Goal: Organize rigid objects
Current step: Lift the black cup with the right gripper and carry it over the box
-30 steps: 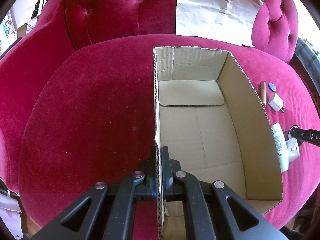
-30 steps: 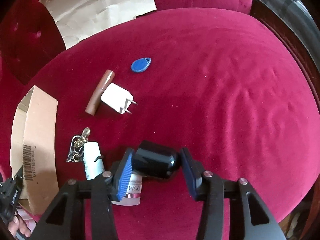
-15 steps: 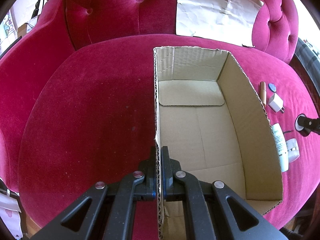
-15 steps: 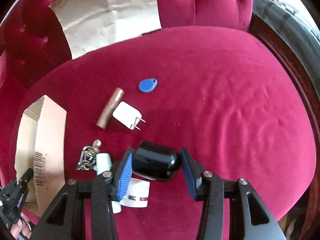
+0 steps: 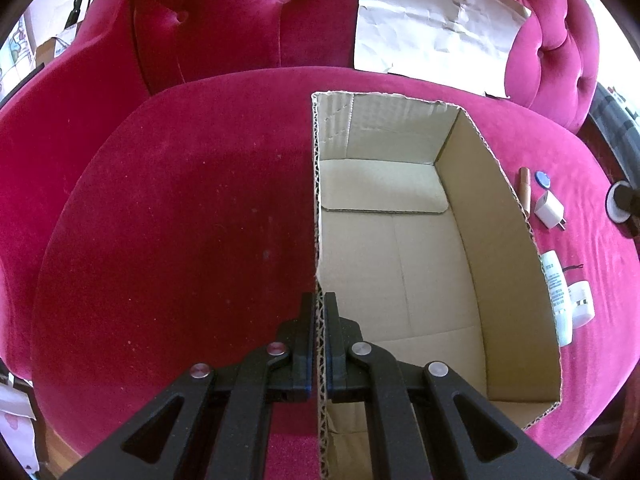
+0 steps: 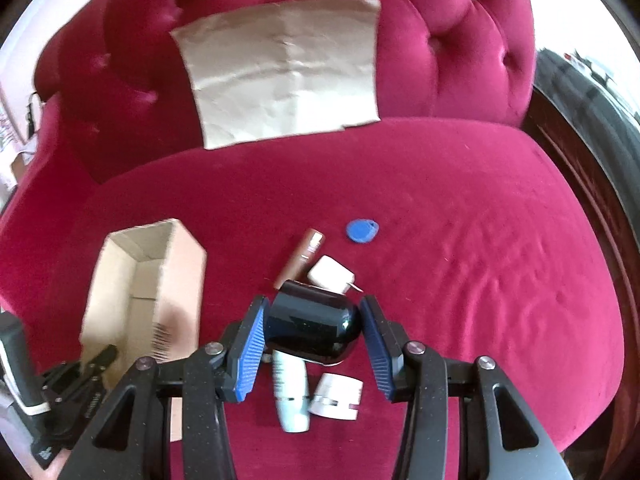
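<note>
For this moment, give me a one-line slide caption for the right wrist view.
Right tool grips a glossy black jar above the red sofa, cardboard box at left.

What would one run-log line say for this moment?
left gripper: shut on cardboard box wall | right gripper: shut on black jar, above cushion | box: empty

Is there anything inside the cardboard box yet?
No. In the left wrist view the cardboard box shows only its bare floor and walls, with nothing lying inside.
</note>
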Demonstrator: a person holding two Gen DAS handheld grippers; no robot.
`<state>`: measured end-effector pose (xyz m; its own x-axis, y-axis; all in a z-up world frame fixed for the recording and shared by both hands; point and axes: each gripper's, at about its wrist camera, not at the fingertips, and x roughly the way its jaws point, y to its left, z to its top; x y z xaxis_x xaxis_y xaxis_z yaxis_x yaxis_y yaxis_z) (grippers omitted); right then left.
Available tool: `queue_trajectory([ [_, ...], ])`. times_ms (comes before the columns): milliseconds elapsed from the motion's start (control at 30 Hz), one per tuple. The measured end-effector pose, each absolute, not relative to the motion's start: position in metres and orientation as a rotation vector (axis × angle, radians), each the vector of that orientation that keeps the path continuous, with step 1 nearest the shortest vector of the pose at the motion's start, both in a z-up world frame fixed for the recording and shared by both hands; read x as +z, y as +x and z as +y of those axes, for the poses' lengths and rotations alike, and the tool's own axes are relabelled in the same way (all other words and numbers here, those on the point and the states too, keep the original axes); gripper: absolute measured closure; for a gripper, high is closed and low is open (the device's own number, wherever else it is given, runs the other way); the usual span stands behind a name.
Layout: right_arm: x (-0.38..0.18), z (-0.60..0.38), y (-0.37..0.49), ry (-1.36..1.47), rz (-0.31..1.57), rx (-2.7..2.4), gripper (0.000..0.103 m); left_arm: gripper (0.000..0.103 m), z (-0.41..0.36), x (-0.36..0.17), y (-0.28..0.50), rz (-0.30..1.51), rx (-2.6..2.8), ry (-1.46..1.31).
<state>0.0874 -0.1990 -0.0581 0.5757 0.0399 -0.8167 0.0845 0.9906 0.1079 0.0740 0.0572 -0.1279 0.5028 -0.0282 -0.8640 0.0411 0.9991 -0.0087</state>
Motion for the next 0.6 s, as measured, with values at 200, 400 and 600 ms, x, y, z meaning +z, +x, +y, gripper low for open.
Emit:
queue_trajectory([
  [200, -0.047, -0.17, 0.084, 0.104, 0.916, 0.047, 0.053, 0.099, 0.06, -0.128, 0.074, 1.043, -0.044, -0.005],
  [400, -0.048, -0.141, 0.084, 0.082, 0.899, 0.139, 0.053, 0.1, 0.061, -0.129, 0.073, 1.041, -0.048, -0.009],
  [600, -0.051, -0.11, 0.084, 0.052, 0.886, 0.215, 0.053, 0.099, 0.063, -0.129, 0.073, 1.042, -0.052, -0.022],
])
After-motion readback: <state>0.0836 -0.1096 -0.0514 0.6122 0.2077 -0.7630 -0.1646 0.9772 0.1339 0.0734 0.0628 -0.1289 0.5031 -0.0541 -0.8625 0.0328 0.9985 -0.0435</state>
